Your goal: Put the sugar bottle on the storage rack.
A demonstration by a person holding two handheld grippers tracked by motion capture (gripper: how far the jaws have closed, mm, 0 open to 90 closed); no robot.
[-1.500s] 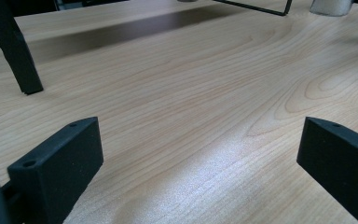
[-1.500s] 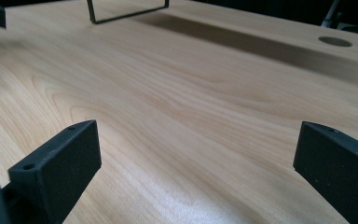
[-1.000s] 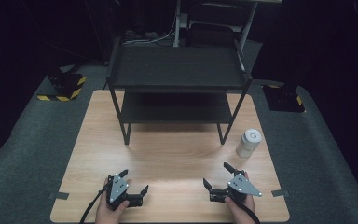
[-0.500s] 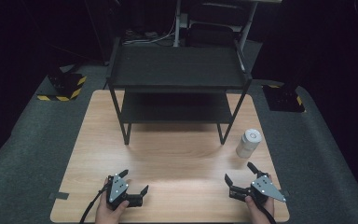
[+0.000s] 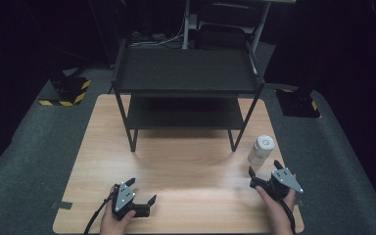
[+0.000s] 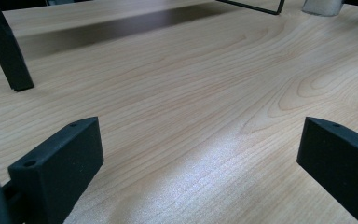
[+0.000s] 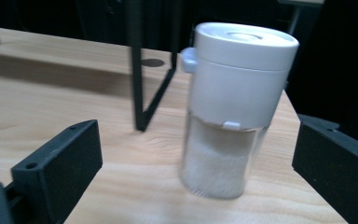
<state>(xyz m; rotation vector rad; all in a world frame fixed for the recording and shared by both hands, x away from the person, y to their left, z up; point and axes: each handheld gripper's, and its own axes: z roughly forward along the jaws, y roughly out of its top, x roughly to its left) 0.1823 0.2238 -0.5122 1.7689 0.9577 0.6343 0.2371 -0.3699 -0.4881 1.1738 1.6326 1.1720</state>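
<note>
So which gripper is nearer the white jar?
Right. The right gripper sits just in front of the white jar, jaws open toward it; the left gripper is far across the table.

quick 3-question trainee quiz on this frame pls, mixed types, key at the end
1. True or false: the right gripper is shut on the white-lidded jar.
2. Where does the jar stand? A) top shelf of the black rack B) on the wooden table, beside the rack's right front leg C) between the left gripper's jaws
3. Fill in: the left gripper has its jaws ____ over bare wood.

Key: 1 false, it is open and the jar stands free ahead of it. 2 B. 3 open.
</note>
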